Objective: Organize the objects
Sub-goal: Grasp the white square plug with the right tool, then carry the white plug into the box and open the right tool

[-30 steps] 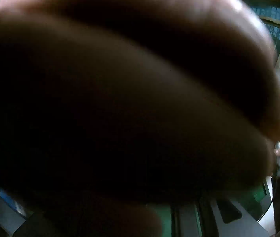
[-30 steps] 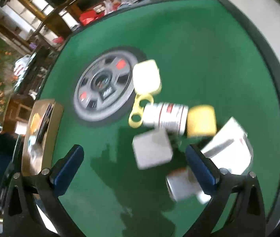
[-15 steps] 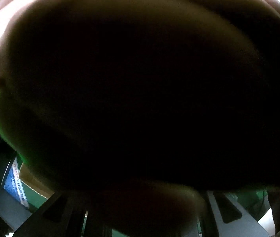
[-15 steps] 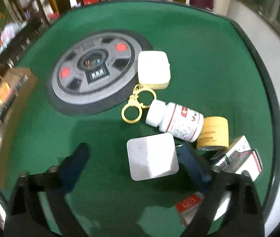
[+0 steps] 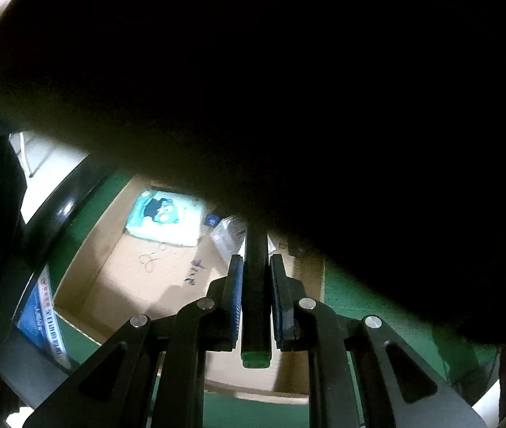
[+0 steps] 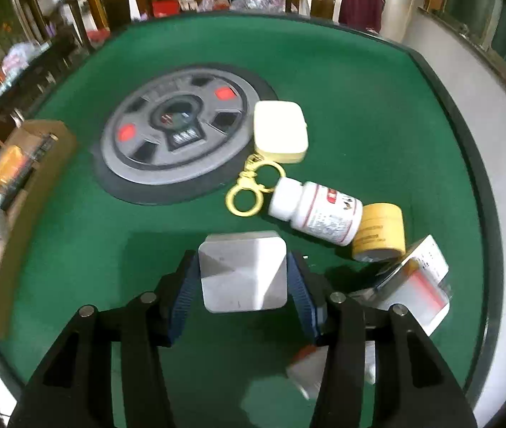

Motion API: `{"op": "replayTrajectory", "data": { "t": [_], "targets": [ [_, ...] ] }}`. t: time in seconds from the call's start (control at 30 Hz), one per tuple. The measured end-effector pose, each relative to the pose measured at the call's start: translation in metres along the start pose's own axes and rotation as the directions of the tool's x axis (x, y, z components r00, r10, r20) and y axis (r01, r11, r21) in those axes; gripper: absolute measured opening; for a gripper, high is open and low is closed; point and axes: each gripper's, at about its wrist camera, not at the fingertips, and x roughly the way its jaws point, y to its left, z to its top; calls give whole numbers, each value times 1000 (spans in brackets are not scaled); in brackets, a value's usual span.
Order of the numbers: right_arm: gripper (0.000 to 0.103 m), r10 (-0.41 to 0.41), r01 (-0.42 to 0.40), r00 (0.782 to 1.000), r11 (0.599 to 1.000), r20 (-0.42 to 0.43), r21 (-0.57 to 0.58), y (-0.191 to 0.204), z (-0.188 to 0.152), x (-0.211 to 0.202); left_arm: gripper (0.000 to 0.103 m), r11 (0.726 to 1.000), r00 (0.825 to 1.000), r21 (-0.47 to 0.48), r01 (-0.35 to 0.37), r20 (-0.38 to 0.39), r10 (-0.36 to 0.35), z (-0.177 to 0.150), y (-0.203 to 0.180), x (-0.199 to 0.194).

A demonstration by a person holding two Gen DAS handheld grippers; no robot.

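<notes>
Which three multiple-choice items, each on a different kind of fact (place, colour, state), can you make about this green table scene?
1. Where does the white pill bottle lie?
A. inside the cardboard box
B. on the green table, between the gold key ring and the yellow tape roll
C. on the grey round centre plate

2. What colour is the small case joined to the key ring?
A. cream
B. red
C. blue

3. What is between the right claw fingers?
A. nothing
B. the tape roll
C. a square silver tin

Answers: 1 B, it lies on its side on the felt between them. 2 A, its lid looks pale cream. 3 C, the closing jaws flank the tin.
</notes>
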Motion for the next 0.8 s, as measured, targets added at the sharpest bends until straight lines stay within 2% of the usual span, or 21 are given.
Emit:
{"op": "replayTrajectory", "data": {
  "t": [0.23, 0.33, 0.6, 0.8],
  "targets": [
    [48, 98, -96, 993, 995, 69, -40, 38, 2, -41, 11, 1000, 1000, -23, -10, -19, 9, -5, 16, 4],
    [49, 176, -170, 981, 983, 83, -73, 70, 7, -48, 11, 999, 999, -35, -14, -32, 13, -9, 25, 6],
    [49, 361, -351, 932, 924, 40, -153, 153, 17, -44, 11, 998, 997, -53, -22, -82, 18, -10, 35, 17],
    [49, 386, -380, 922, 898, -15, -223, 219, 23, -21, 11, 999, 994, -46, -26, -112, 21, -6, 35, 45]
  ]
}}
